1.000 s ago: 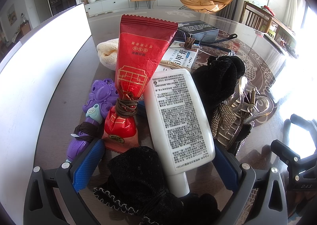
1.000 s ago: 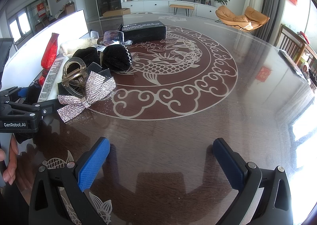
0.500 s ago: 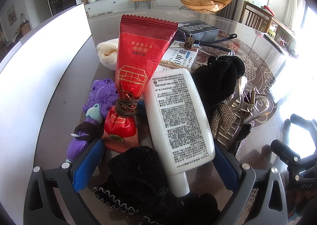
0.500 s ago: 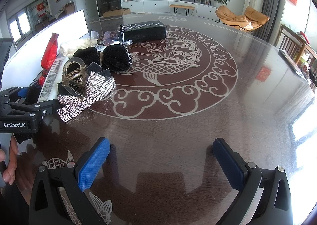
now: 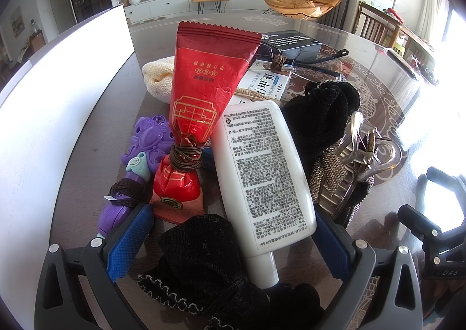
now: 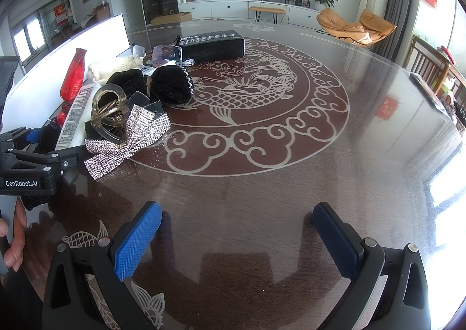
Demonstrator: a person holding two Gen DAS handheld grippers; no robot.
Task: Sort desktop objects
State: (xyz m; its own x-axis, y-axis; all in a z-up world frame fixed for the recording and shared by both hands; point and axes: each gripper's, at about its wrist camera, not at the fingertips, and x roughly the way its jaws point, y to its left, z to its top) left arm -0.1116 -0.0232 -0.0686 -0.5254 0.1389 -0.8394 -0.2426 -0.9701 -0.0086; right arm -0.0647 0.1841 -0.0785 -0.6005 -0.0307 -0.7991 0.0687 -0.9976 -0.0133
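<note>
Nothing has moved since a second ago: both views match the earlier frames, pile untouched, both tools parked. My read: sorting hasn't started, or it's a pause before the first pick.

Left tool (image 5: pixel 227 242) is released, jaws wide, straddling the near end of the clutter. Between its pads: a black velvet pouch (image 5: pixel 204 254) and the cap end of the white tube (image 5: pixel 262 173). No visible pinch on either.

Right tool (image 6: pixel 237 238) is also released, jaws wide over bare counter (image 6: pixel 291 199), well apart from the pile, which sits to its far left.

White tube lies flat, label up, long axis running near-to-far with a slight lean, cap toward the left tool, crimped end away. Likely the first pick; a grip across its width looks easy.

Red sachet (image 5: pixel 204 103) lies beside it on the left, same axis, serrated wide end far, tied neck near. Purple toy (image 5: pixel 137 167) is left of that. Right of the tube: black scrunchie (image 5: pixel 320 114), clear hair claw (image 5: pixel 364 152), rhinestone bow (image 6: pixel 128 138). Far side: ointment box (image 5: pixel 266 82), glasses (image 5: pixel 305 63), black box (image 5: pixel 291 42).
</note>
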